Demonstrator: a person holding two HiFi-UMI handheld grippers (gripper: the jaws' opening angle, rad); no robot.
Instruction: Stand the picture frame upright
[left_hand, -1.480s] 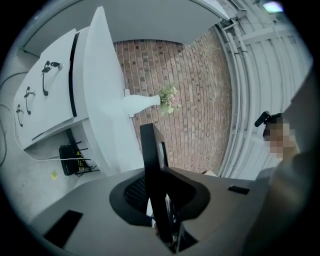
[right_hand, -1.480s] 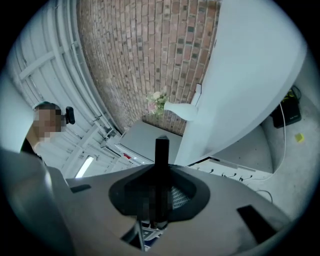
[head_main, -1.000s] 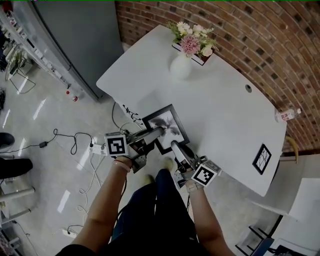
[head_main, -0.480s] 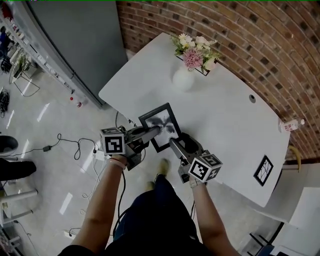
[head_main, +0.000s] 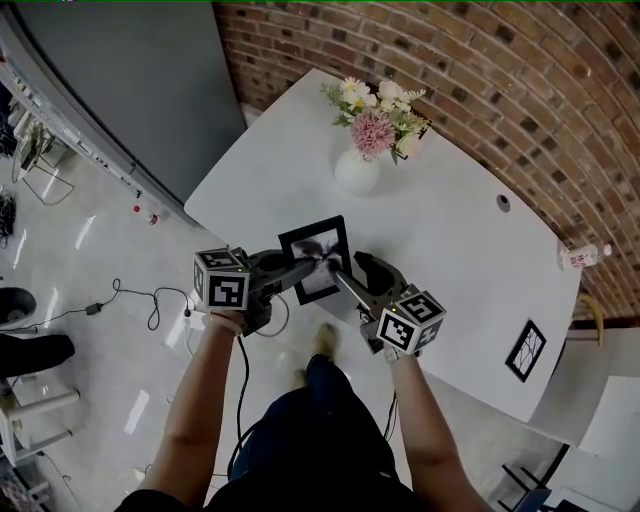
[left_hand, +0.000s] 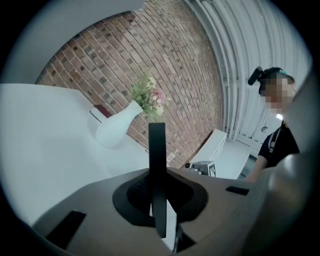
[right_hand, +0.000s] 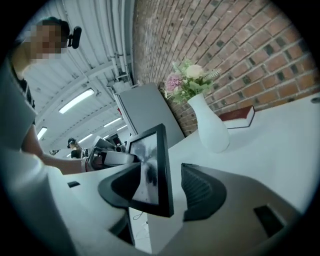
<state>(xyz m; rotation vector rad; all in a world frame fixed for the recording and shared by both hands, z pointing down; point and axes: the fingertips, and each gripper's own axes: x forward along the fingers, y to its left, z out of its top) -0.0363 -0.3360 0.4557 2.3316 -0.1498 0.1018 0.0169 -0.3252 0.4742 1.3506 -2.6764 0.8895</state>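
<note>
The black picture frame (head_main: 318, 258) with a grey print stands nearly upright near the front edge of the white table (head_main: 450, 240). My left gripper (head_main: 311, 266) is shut on its left side. In the left gripper view the frame (left_hand: 156, 160) shows edge-on, pinched between the jaws of that gripper (left_hand: 158, 195). My right gripper (head_main: 352, 272) is at the frame's right side. In the right gripper view the frame (right_hand: 150, 167) stands between the wide jaws of that gripper (right_hand: 166, 186), and the right pad (right_hand: 200, 192) is apart from it. These jaws opened wide and have just closed a little.
A white vase of flowers (head_main: 358, 168) stands at the table's far side, with a red book (right_hand: 239, 116) behind it. A small dark frame (head_main: 525, 349) lies at the right end, a bottle (head_main: 578, 257) by the brick wall. Cables (head_main: 120, 300) trail on the floor at the left.
The frame has come up from lying flat to nearly upright and moved farther onto the table. Both grippers moved with it. The right jaws opened off the frame.
</note>
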